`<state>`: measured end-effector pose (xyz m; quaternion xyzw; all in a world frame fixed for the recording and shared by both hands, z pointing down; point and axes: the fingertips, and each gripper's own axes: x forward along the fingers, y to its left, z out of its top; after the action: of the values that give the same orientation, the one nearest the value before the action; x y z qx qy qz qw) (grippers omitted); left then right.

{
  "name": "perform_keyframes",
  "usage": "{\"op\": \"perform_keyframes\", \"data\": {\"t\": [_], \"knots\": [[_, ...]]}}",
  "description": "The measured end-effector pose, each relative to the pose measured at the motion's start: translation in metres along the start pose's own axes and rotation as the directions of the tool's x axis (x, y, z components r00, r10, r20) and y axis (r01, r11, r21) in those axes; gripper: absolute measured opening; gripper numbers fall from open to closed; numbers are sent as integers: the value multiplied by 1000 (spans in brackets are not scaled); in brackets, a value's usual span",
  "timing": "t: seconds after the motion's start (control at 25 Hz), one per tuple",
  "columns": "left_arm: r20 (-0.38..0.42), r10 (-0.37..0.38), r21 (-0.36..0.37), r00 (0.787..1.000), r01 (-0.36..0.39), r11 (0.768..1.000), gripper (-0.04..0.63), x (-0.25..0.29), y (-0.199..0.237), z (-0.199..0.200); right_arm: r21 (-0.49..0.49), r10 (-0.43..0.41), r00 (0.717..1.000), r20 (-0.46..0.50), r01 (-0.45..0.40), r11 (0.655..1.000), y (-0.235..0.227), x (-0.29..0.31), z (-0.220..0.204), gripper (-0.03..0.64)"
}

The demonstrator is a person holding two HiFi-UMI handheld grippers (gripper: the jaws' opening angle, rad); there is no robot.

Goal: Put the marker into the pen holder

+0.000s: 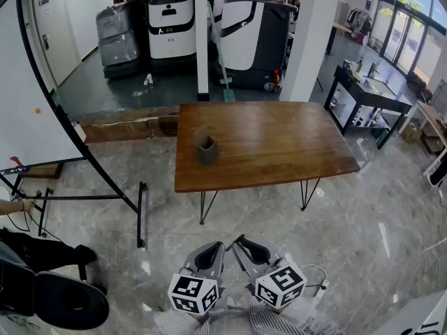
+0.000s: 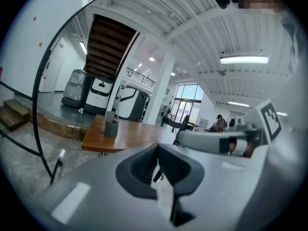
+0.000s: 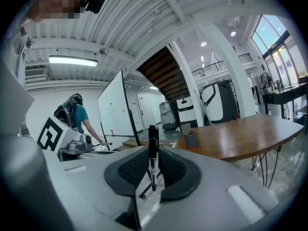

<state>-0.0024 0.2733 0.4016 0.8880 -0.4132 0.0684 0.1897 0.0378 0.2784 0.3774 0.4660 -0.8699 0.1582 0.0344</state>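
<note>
A grey pen holder (image 1: 205,147) stands upright near the left end of the wooden table (image 1: 279,145), well ahead of both grippers. In the right gripper view a black marker (image 3: 152,150) stands upright between the pads, and my right gripper (image 3: 153,170) is shut on it. The pen holder (image 3: 190,138) shows beyond it, slightly to the right, on the table. My left gripper (image 2: 157,170) has its pads together with nothing between them. In the head view both grippers hang side by side over the floor, left gripper (image 1: 218,248) and right gripper (image 1: 241,244).
A whiteboard on a black stand (image 1: 35,103) leans at the left, its base bar (image 1: 140,215) on the floor. A person (image 3: 77,112) stands by it. Cleaning machines (image 1: 171,26) and a pillar (image 1: 314,33) are behind the table. A black stool (image 1: 66,300) sits at the lower left.
</note>
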Motion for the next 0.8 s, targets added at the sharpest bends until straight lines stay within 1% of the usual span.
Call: {"op": "perform_keyframes", "data": {"t": [0.12,0.24,0.44,0.56,0.8], "knots": [[-11,2,-14,1000,-2,1000,8,16,11,1,13,-3,1000,-4,3,1000,-15,14,0,58],[-2,10,-18,1000,-10,1000,8,34,27,9,10,-1,1000,-5,1,1000,-29,32,4,58],[-3,22,-26,1000,-22,999,8,70,67,22,10,6,1000,-3,-6,1000,-56,80,14,58],[0,22,-39,1000,-22,999,8,98,96,38,6,1,1000,-1,-1,1000,-76,116,27,60],[-27,1,-70,1000,-3,998,8,157,151,81,13,-22,1000,-5,22,1000,-117,189,66,58]]}}
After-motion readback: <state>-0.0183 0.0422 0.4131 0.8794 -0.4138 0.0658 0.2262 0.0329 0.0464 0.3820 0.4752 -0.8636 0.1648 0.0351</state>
